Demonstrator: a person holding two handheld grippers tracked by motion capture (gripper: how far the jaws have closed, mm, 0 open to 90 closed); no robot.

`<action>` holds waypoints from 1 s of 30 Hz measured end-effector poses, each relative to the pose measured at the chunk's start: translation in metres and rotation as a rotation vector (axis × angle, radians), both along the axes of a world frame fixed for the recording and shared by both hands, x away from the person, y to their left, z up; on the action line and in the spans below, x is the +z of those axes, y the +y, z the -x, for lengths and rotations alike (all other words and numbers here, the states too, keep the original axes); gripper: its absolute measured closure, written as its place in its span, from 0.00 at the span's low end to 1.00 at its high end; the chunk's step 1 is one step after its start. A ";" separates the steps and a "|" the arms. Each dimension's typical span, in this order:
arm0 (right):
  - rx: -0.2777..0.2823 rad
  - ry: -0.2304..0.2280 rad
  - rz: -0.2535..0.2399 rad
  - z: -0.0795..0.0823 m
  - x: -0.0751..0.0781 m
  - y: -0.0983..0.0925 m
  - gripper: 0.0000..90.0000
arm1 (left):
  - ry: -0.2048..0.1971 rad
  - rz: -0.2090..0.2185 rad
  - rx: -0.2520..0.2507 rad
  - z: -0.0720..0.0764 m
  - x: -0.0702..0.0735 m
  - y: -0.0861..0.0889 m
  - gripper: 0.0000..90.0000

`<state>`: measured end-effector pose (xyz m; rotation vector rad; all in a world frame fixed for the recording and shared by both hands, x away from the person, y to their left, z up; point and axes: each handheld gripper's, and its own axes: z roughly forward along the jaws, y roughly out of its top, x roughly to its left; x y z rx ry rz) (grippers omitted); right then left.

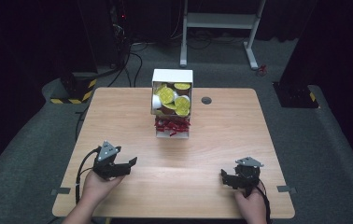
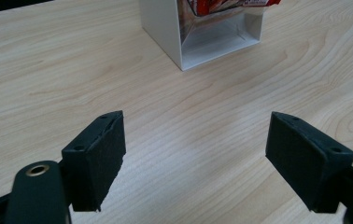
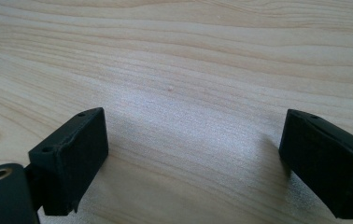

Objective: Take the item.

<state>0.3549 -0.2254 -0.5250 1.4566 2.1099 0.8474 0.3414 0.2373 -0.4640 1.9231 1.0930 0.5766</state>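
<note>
My left gripper point(image 2: 193, 154) and right gripper point(image 3: 193, 158) gape wide, empty. The white two-tier dispenser box point(image 1: 172, 103) holds light, crushable yellow-lidded cups point(image 1: 182, 106); I'd pinch one's rim gently.

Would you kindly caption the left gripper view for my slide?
Open left tool over the wooden table, facing the white box.
</note>
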 end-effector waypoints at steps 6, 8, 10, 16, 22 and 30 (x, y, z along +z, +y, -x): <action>-0.002 0.001 -0.002 0.000 0.000 0.000 0.09 | -0.027 -0.014 0.021 -0.007 0.007 -0.008 0.23; -0.002 0.001 -0.002 0.000 0.000 0.000 0.09 | -0.035 -0.017 0.014 -0.010 0.010 -0.010 0.23; -0.002 0.001 -0.002 0.000 0.000 0.000 0.09 | -0.030 -0.019 0.001 -0.013 0.012 -0.012 0.23; -0.002 0.001 -0.002 0.000 0.000 0.000 0.09 | -0.033 -0.020 -0.007 -0.021 0.018 -0.020 0.25; -0.002 0.001 -0.002 0.000 0.000 0.000 0.09 | -0.044 -0.023 -0.017 -0.029 0.023 -0.027 0.26; -0.002 0.001 -0.002 0.000 0.000 0.000 0.09 | -0.047 -0.020 -0.014 -0.040 0.028 -0.035 0.25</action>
